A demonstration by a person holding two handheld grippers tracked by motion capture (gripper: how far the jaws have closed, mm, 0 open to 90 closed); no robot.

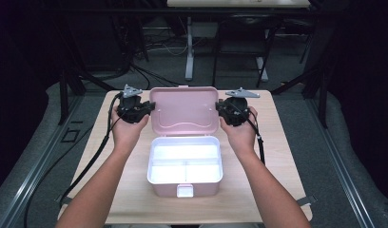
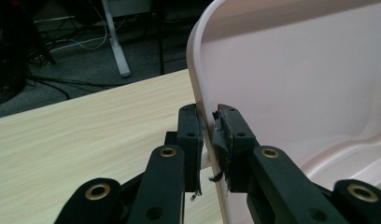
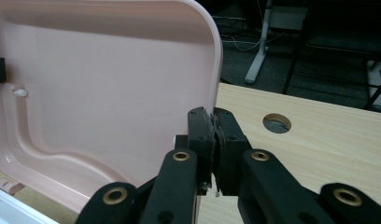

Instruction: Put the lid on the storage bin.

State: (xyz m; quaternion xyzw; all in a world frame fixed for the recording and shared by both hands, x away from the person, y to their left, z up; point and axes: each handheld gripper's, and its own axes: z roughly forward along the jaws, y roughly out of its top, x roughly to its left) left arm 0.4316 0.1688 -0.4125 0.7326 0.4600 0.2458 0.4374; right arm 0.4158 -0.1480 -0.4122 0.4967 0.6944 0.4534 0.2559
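Observation:
A pink box (image 1: 163, 189) stands in the middle of the table with its lid (image 1: 183, 110) swung up and upright behind it. Inside lies a white tray with compartments. My left gripper (image 1: 150, 107) is shut on the lid's left edge; in the left gripper view the gripper (image 2: 207, 117) has its jaws pinching the lid's (image 2: 296, 84) thin rim. At the other side, my right gripper (image 1: 218, 107) is shut on the lid's right edge, and the right gripper view shows the gripper (image 3: 213, 120) clamping the lid (image 3: 109, 84) just below its rounded corner.
The light wooden table (image 1: 277, 156) has bare room to both sides of the box. A round cable hole (image 3: 277, 122) sits in the table near the right gripper. A white latch (image 1: 185, 191) hangs on the box's front. Desk legs (image 1: 189, 52) and cables lie beyond the table.

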